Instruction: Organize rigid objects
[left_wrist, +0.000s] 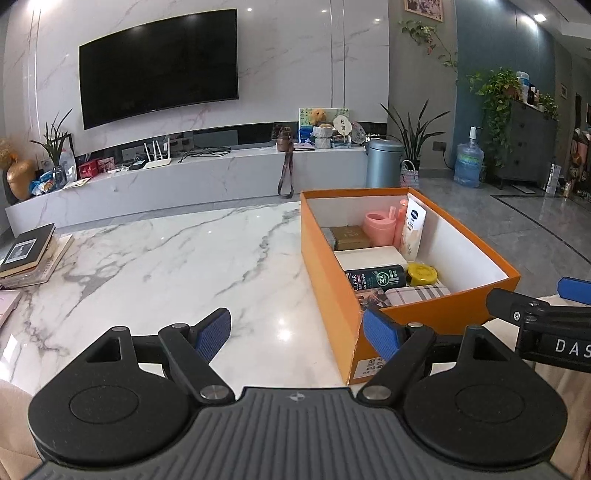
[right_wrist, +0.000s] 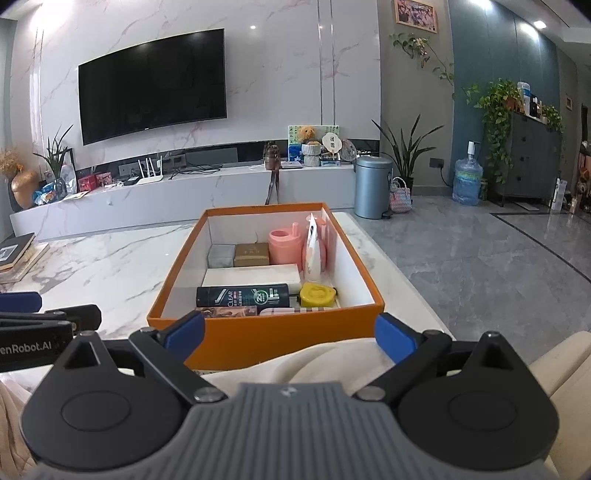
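Observation:
An orange cardboard box (right_wrist: 266, 343) with white inner walls stands on the marble table (left_wrist: 166, 266). Inside lie a dark shampoo bottle (right_wrist: 242, 296), a yellow round tin (right_wrist: 317, 295), a white flat box (right_wrist: 251, 277), a brown box (right_wrist: 251, 254), a grey box (right_wrist: 221, 256), a pink cup (right_wrist: 282, 245) and an upright lotion tube (right_wrist: 313, 254). A plaid item (left_wrist: 417, 293) rests at the near end. My left gripper (left_wrist: 297, 328) hovers open at the box's near left corner, holding nothing. My right gripper (right_wrist: 290, 336) stands open just before the near wall, also holding nothing.
A stack of books (left_wrist: 29, 254) sits at the table's left edge. Cream fabric (right_wrist: 332, 362) lies under the right gripper. Beyond the table are a TV bench (left_wrist: 184, 177), a grey bin (left_wrist: 382, 162) and a water jug (left_wrist: 468, 164) on the tiled floor.

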